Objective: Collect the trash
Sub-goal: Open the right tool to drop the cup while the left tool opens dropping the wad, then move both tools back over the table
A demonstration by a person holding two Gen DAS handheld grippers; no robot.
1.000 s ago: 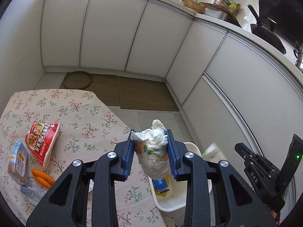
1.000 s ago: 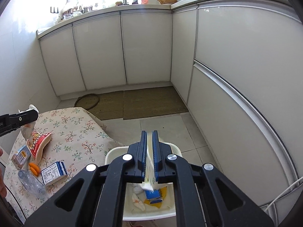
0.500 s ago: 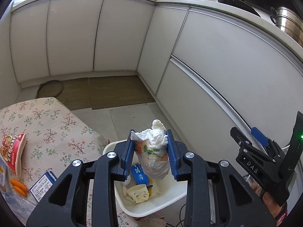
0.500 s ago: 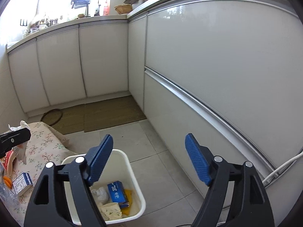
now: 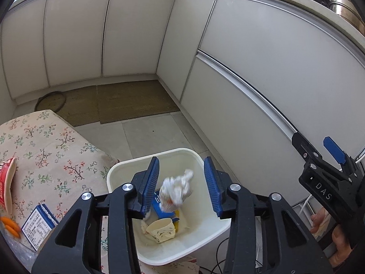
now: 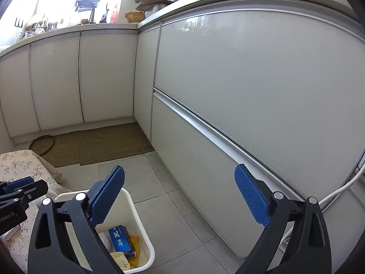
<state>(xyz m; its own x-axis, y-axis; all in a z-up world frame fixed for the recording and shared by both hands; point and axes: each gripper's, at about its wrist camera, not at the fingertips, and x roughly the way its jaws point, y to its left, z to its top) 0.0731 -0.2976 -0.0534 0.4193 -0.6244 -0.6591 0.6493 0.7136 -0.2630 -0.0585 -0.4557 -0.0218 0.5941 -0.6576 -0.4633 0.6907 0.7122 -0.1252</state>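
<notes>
From the left wrist camera, the left gripper point(image 5: 181, 182) hangs over the white trash bin point(image 5: 118, 171). Its jaws are opening, and the crumpled white wrapper point(image 5: 176, 190) sits blurred between them — touching neither pad. A blue carton point(image 5: 159, 207) and a paper cup point(image 5: 162, 229) lie in the bin, beside the flowery tablecloth point(image 5: 45, 150).

From the right wrist camera, the right gripper point(image 6: 179, 196) is spreading wide with nothing in it — above the grey floor tiles point(image 6: 159, 201), beside the bin point(image 6: 136, 219).
</notes>
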